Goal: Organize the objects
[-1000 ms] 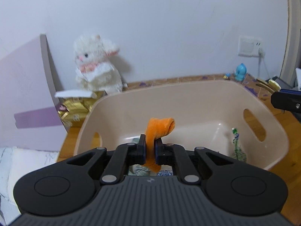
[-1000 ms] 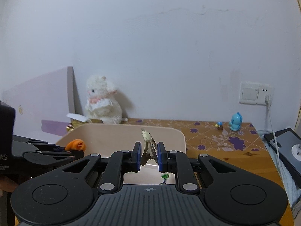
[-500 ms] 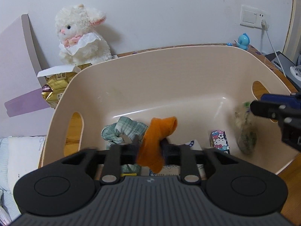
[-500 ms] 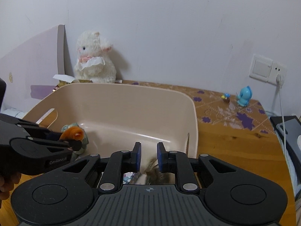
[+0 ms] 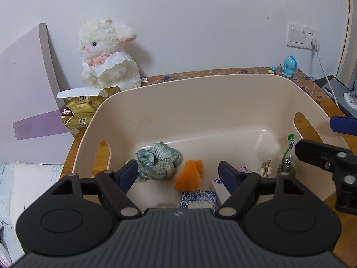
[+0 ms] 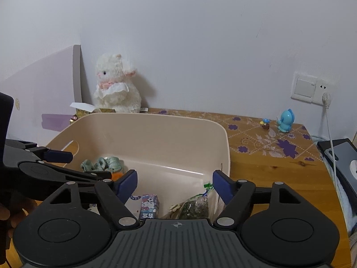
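A beige plastic bin (image 5: pixel 200 102) (image 6: pixel 156 134) stands on the wooden table. On its floor lie an orange cloth piece (image 5: pixel 189 175), a green checked scrunchie (image 5: pixel 157 160) (image 6: pixel 102 164), a blue-patterned packet (image 5: pixel 198 198), a small cartoon box (image 6: pixel 149 205) and a clear bag of dark green bits (image 5: pixel 286 160) (image 6: pixel 193 207). My left gripper (image 5: pixel 179 174) hangs open above the orange piece, holding nothing. My right gripper (image 6: pixel 175 184) stands open over the bin's right end, above the green bag, and is empty.
A white plush lamb (image 5: pixel 107 55) (image 6: pixel 116 87) sits against the wall behind a gold snack pack (image 5: pixel 80 111). A blue figurine (image 6: pixel 285 120) and a tiny mushroom toy (image 6: pixel 265 124) stand at the back right. A charger cable (image 6: pixel 330 134) and a dark device (image 6: pixel 341 156) are at the right edge.
Both grippers have opened over the bin. The orange piece dropped from my left gripper onto the bin floor; the green bag dropped from my right gripper to the bin's right end.
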